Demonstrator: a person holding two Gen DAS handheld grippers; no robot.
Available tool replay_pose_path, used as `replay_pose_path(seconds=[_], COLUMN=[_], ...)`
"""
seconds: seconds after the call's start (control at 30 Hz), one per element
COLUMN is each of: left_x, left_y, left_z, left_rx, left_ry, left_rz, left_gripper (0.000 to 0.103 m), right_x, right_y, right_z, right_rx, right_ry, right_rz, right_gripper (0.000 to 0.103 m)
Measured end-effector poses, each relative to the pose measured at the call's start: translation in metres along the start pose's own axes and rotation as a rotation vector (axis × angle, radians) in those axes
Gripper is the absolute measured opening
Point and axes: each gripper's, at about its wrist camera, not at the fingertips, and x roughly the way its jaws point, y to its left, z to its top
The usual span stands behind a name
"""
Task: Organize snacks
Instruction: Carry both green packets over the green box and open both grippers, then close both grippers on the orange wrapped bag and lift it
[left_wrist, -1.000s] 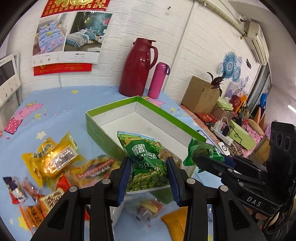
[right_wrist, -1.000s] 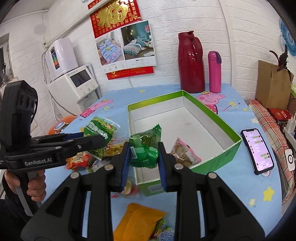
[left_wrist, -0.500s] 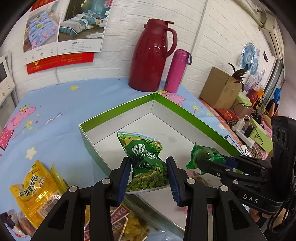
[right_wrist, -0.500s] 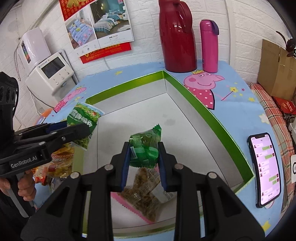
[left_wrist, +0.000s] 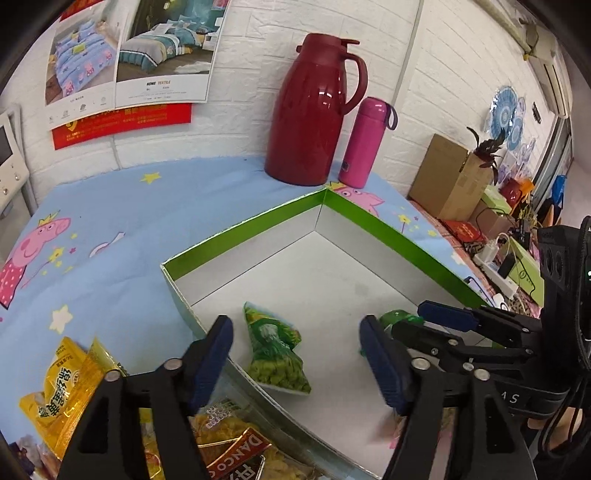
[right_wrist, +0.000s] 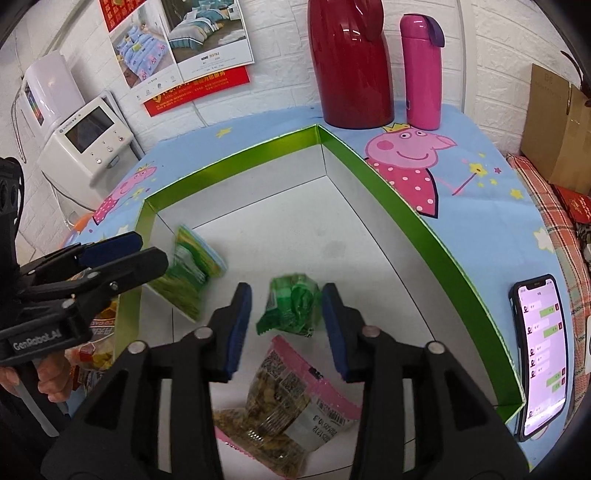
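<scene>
Green pea packet, printed, lying inside the green-rimmed box on its white floor, close to the near left wall; free of both tools. Crumpled green packet, also on the box floor, lying between the fingers of the right gripper without touching either. Pink-edged clear packet of brownish snacks, on the box floor just nearer than the crumpled one. Left gripper: fingers wide apart, poised over the pea packet, holding nothing. Right gripper: fingers apart, holding nothing. Outside the box, on the blue cartoon-printed bench: yellow packet and a red-labelled packet at the left near edge. Smartphone, screen lit, on the bench just right of the box. Red jug and pink flask upright at the back wall, side by side.
</scene>
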Motion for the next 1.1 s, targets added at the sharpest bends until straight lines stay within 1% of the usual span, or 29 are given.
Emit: replay_pose_path(seconds=[0.03,0.07,0.1,0.17,0.23,0.4,0.6,0.8,0.9,1.1], left_x=[-0.005,-0.01,-0.013,-0.019,-0.024,-0.043,-0.079,-0.105,-0.115,-0.119], left_y=[-0.002,-0.003,-0.004,-0.006,-0.006,-0.01,-0.027,-0.037,-0.038,-0.039], left_z=[0.0,-0.001,-0.002,-0.002,-0.004,-0.009,-0.029,-0.063,-0.086,-0.13], left_rx=[-0.004,-0.002,0.006,0.016,0.005,-0.001,0.027,0.025,0.011,-0.031], left_ry=[-0.014,-0.038,-0.05,-0.05,-0.049,-0.054,-0.066,-0.007,0.003,0.064], left_rz=[0.033,0.059,0.065,0.066,0.062,0.06,0.079,0.093,0.063,-0.011], left_gripper=[0.094,0.094,0.094,0.094,0.094,0.094,0.094,0.094,0.094,0.094], right_x=[-0.004,-0.008,-0.012,-0.021,-0.031,-0.06,-0.102,-0.144,-0.157,-0.168], right_y=[0.0,0.0,-0.001,0.001,0.003,0.013,0.028,0.043,0.048,0.047], right_z=[-0.001,-0.002,-0.003,-0.004,-0.005,-0.012,-0.03,-0.065,-0.088,-0.132], right_rx=[0.003,0.004,0.005,0.01,0.019,0.022,0.029,0.034,0.027,0.046], right_ry=[-0.015,-0.026,-0.033,-0.048,-0.061,-0.094,-0.149,-0.195,-0.201,-0.186], right_rz=[0.0,0.0,0.001,-0.001,0.0,0.025,0.064,0.094,0.097,0.067], right_gripper=[0.069,0.07,0.071,0.077,0.08,0.081,0.084,0.088,0.088,0.088])
